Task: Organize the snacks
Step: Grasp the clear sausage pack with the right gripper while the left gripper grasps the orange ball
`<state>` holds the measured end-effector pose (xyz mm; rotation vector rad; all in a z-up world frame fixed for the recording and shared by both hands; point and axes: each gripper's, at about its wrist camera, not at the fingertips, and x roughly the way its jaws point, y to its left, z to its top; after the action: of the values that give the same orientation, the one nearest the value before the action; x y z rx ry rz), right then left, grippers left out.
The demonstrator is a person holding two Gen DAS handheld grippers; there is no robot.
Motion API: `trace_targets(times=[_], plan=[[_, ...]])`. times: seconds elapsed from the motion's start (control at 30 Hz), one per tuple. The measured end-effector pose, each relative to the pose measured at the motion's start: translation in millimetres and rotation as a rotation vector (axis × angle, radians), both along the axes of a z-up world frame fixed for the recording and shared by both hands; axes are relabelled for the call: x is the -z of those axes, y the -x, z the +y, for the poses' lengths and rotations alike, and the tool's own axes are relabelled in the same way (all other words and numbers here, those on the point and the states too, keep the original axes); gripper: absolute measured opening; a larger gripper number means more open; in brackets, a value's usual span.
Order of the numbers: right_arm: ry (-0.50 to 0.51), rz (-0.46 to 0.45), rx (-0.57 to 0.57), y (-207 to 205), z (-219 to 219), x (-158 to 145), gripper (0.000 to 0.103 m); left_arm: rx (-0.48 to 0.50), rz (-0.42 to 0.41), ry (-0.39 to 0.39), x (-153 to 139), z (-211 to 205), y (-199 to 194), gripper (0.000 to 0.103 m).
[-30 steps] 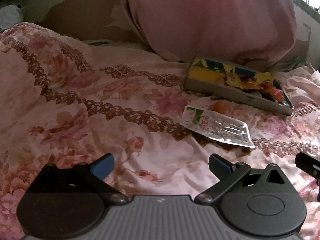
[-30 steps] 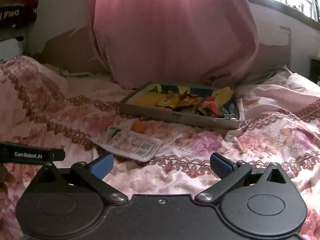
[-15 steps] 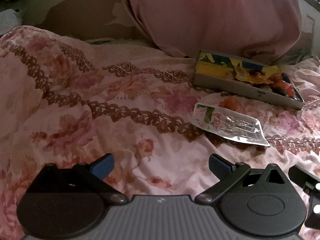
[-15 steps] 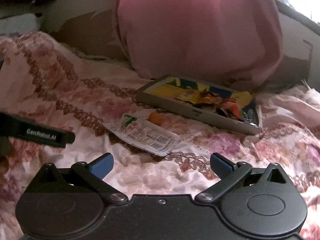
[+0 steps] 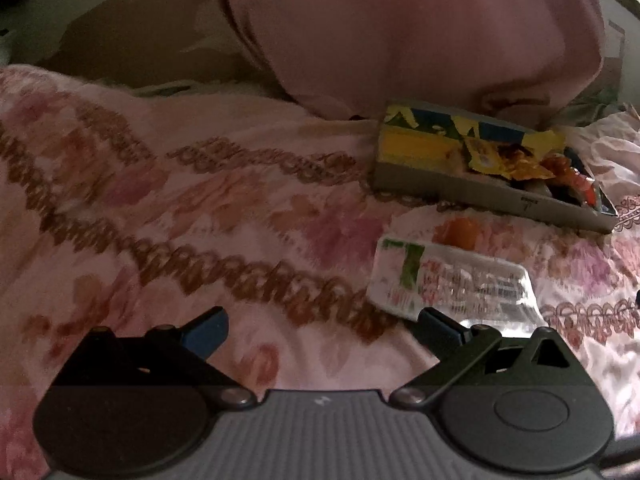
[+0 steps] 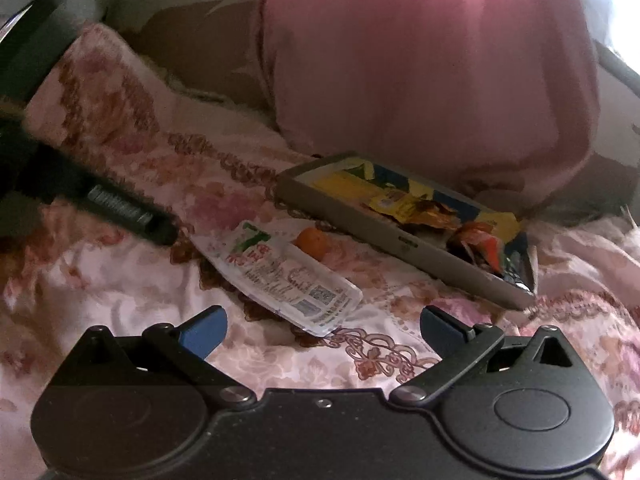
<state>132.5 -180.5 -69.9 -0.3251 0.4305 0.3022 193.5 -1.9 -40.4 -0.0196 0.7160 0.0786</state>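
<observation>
Both grippers hang over a bed (image 5: 240,208) covered in a pink floral spread, and each has its jaws spread wide with nothing between them. In the left wrist view the left gripper (image 5: 322,330) fills the bottom of the frame, its blue pads (image 5: 206,332) well apart; the clear packet (image 5: 452,284) with green and red print lies flat at right of centre, its near edge just above the right pad. A small orange snack (image 5: 460,232) sits just behind the packet, between it and the grey tray (image 5: 472,192). The tray rests at upper right on the spread, holding yellow and orange wrappers (image 5: 516,160) heaped toward its right end. A big pink bundle (image 5: 400,28) rises behind the tray across the top of the frame. In the right wrist view the right gripper (image 6: 323,330) also sits at the bottom edge, with the packet (image 6: 288,280) lying slantwise in the centre just above the gap between its pads. The orange snack (image 6: 312,242) touches or nearly touches the packet's upper right side. The tray (image 6: 384,236) runs diagonally from centre to right. Part of the left gripper (image 6: 120,208) shows as a dark bar at the left edge, its tip near the packet's upper left corner; whether they touch I cannot tell.
</observation>
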Motion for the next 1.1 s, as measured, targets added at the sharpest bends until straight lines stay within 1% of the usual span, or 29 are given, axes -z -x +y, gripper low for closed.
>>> trace_targets(times=[0.23, 0.37, 0.5, 0.63, 0.77, 0.87, 0.97, 1.0, 1.03, 1.07, 1.1], plan=[[0.153, -0.067, -0.046, -17.5, 21.5, 22.6, 0.102, 0.086, -0.006, -0.026, 3.6, -14.6, -41.5, 0.102], [0.201, -0.096, -0.058, -32.2, 31.2, 32.0, 0.102, 0.13, -0.006, -0.045, 7.8, -22.8, -63.1, 0.102], [0.209, -0.095, -0.064, -43.0, 37.0, 38.5, 0.102, 0.176, -0.003, -0.053, 11.8, -31.2, -82.4, 0.103], [0.199, -0.082, -0.069, -51.3, 38.8, 43.9, 0.102, 0.245, 0.003, -0.082, 16.8, -44.9, -99.5, 0.102], [0.206, -0.103, -0.051, -60.8, 41.1, 47.1, 0.101, 0.311, 0.018, -0.112, 23.0, -59.1, -113.4, 0.102], [0.225, -0.124, -0.042, -65.0, 43.9, 50.2, 0.098, 0.336, 0.03, -0.12, 26.9, -67.7, -124.3, 0.102], [0.263, -0.158, -0.05, -61.9, 49.4, 54.0, 0.093, 0.367, 0.036, -0.106, 27.7, -72.5, -132.3, 0.102], [0.276, -0.168, -0.056, -60.8, 51.3, 55.0, 0.089, 0.382, 0.042, -0.1, 27.8, -73.9, -134.8, 0.098], [0.284, -0.175, -0.064, -60.0, 53.1, 55.8, 0.087, 0.402, 0.054, -0.095, 28.3, -75.5, -137.5, 0.09], [0.292, -0.179, -0.075, -59.9, 54.8, 56.7, 0.085, 0.416, 0.064, -0.092, 28.5, -76.7, -140.5, 0.086], [0.297, -0.18, -0.076, -59.8, 56.0, 56.9, 0.081, 0.424, 0.076, -0.089, 29.1, -77.3, -143.3, 0.078]])
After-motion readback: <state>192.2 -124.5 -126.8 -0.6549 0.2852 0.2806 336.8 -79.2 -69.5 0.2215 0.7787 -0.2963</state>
